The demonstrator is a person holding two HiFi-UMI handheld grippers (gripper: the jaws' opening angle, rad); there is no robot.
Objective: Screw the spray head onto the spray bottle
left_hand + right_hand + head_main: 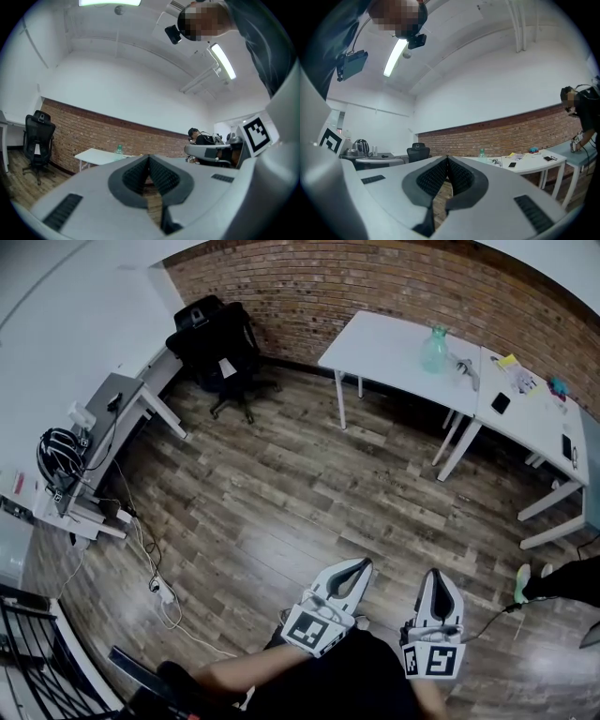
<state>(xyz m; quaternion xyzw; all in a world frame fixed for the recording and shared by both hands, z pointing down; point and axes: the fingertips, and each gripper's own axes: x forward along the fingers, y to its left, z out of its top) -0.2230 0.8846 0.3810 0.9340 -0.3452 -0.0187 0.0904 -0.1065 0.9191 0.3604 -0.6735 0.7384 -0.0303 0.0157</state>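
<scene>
**Spray bottle [434,351] stands on the far white table [384,343]; both sets of tongs are pressed together and hold nothing**

At the far left of the head view, a black helmet [58,454] sits on a side table [112,395] against the white wall. White cables [155,587] trail over the wooden floor [281,493] below it. Further right, a black office chair [217,343] stands in the corner where the white wall meets the brick wall [319,287].

The left tongs [361,563] are low in the picture, close to the person's body and pointing out over the floor. In the left gripper view their black pads meet at the tip, with nothing between them. The spray bottle shows there as a small green shape on the table beyond.

The pale green bottle stands upright near the right end of the white table, well apart from both sets of tongs. A broad stretch of wooden floor and the table's near edge and legs lie between them. A small grey piece [466,369] lies just to the right of the bottle, too small to tell what it is.

The right tongs [435,573] are beside the left ones, apart from them and also pointing towards the table. The right gripper view shows their jaws closed on each other and empty.

Further right, an adjoining table carries a dark phone [501,402] and a yellow paper [507,360]. At the right edge, another person's green shoe [521,582] rests on the floor.
</scene>
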